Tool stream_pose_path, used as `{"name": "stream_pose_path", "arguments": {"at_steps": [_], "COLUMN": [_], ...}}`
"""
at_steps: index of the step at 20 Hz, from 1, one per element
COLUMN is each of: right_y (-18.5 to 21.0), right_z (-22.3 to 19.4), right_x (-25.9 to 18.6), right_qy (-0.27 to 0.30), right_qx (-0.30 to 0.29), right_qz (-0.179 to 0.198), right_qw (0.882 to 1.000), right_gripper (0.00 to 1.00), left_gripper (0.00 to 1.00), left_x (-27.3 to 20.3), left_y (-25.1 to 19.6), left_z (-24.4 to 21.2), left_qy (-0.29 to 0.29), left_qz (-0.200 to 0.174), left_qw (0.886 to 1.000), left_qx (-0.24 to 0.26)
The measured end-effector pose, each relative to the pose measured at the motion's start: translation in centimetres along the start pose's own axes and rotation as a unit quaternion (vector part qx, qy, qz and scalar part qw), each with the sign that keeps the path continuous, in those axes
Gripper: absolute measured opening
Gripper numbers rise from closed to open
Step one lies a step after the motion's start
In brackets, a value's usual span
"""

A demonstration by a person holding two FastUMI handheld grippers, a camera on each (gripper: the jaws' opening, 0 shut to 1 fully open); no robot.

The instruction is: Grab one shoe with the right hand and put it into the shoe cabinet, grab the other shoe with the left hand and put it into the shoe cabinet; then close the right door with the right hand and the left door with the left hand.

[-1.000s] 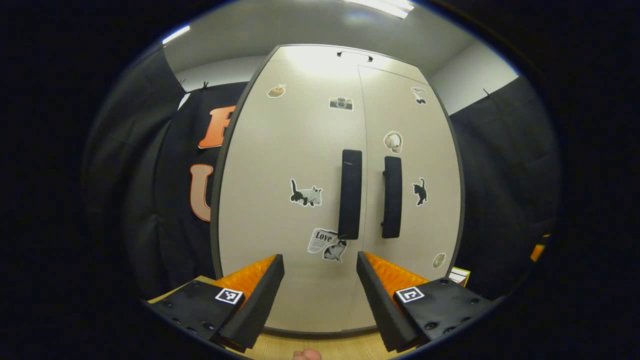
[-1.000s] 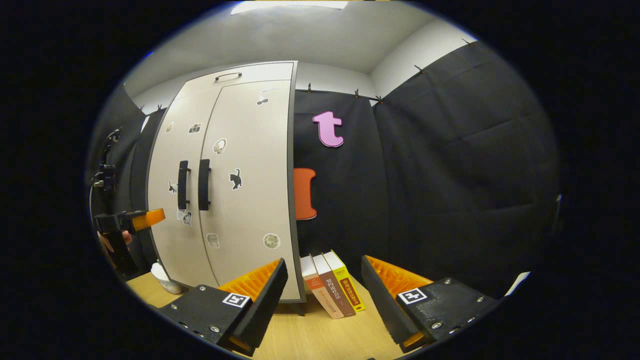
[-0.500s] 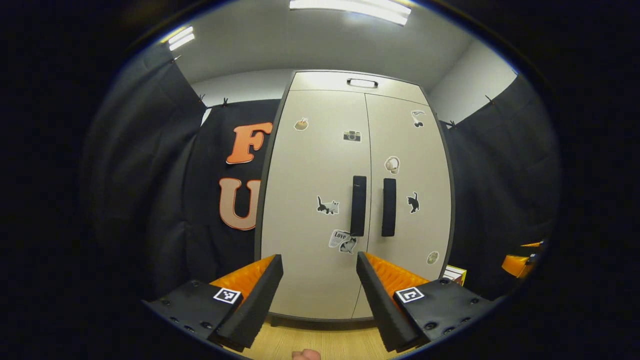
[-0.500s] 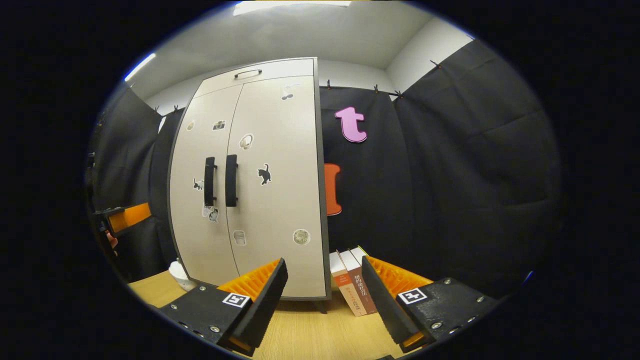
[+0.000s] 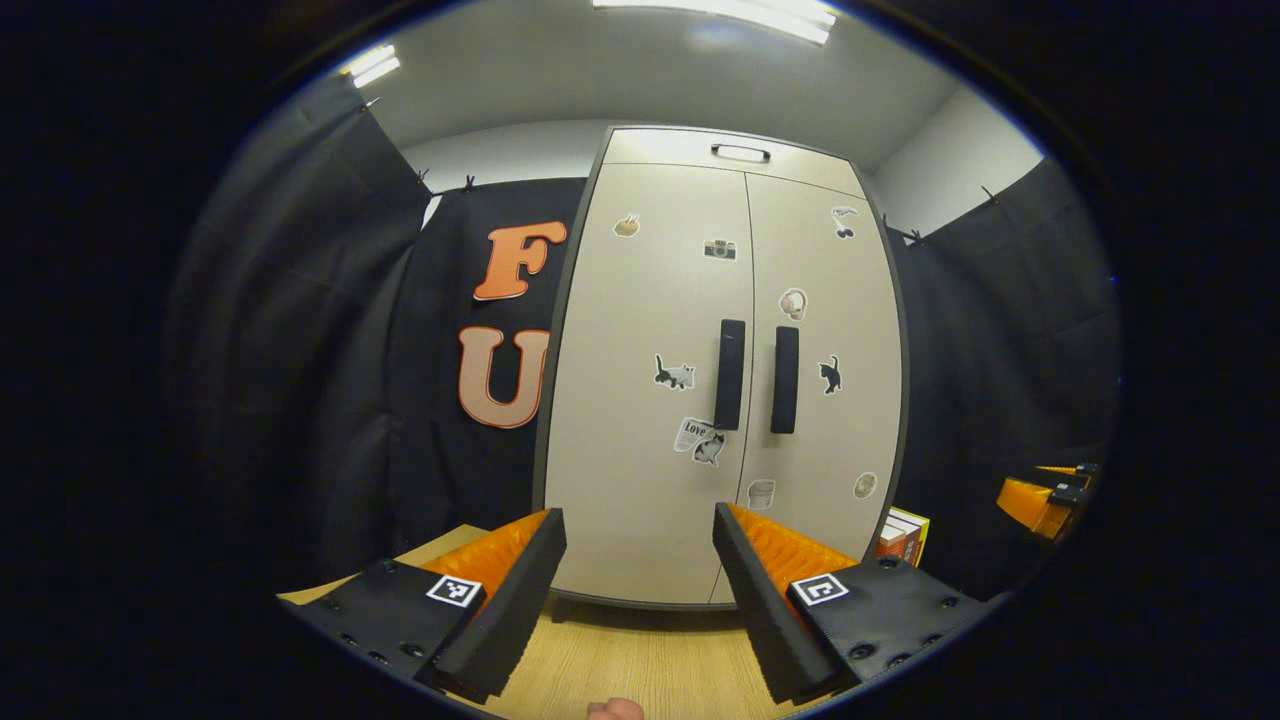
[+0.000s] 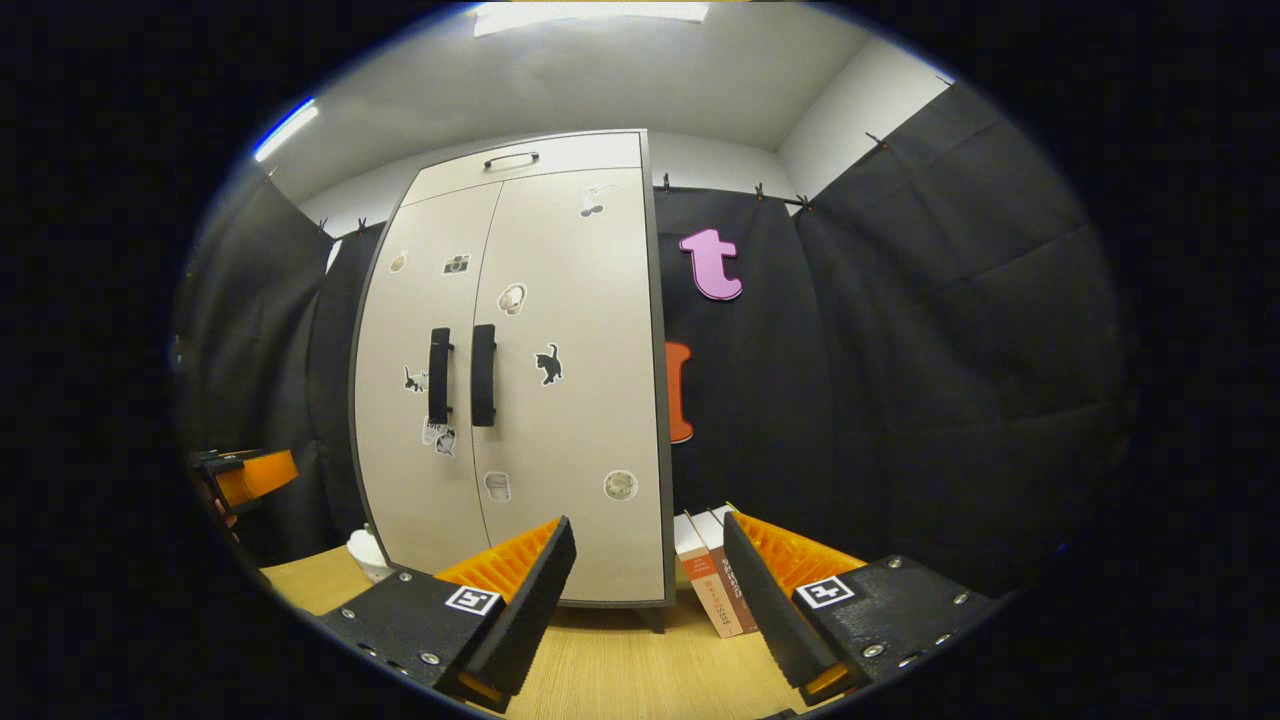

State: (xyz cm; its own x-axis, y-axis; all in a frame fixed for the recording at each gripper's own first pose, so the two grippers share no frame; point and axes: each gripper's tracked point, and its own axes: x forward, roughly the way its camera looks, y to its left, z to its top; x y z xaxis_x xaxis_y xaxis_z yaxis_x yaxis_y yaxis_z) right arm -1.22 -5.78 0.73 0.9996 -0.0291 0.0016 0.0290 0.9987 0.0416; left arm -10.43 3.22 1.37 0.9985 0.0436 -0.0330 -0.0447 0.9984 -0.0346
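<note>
The beige shoe cabinet (image 5: 650,400) stands on the wooden table with both doors shut and stickers on them. Its two black handles (image 5: 729,375) sit side by side at the middle seam. My left gripper (image 5: 640,590) is open and empty, facing the doors from a distance. In the right gripper view the cabinet (image 6: 560,420) stands left of centre, seen at an angle. My right gripper (image 6: 645,590) is open and empty, pointing at the cabinet's right edge. The left gripper (image 6: 245,475) shows at that view's far left, and the right gripper (image 5: 1040,495) at the left gripper view's far right.
A few books (image 6: 715,575) lean against the right side of the cabinet, with the books (image 5: 900,535) also at its lower right corner. A white object (image 6: 368,552) sits on the table by the cabinet's left front corner. Black cloth walls close in both sides.
Both grippers have drawn back from the cabinet, which looks smaller now, most clearly in the left gripper view. The doors stay shut and both grippers stay open.
</note>
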Motion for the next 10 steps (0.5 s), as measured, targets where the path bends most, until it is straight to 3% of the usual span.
{"name": "stream_pose_path", "arguments": {"at_steps": [10], "right_y": [0.5], "right_z": [-1.9], "right_x": [-0.5], "right_qy": [0.033], "right_qx": [0.005], "right_qz": [0.012], "right_qw": [0.999], "right_gripper": [0.92], "left_gripper": [0.96], "left_x": [-1.4], "left_y": [-2.2], "left_z": [-0.4], "left_qy": [0.003], "left_qz": [-0.018], "left_qw": [1.0], "left_qx": [0.013]}}
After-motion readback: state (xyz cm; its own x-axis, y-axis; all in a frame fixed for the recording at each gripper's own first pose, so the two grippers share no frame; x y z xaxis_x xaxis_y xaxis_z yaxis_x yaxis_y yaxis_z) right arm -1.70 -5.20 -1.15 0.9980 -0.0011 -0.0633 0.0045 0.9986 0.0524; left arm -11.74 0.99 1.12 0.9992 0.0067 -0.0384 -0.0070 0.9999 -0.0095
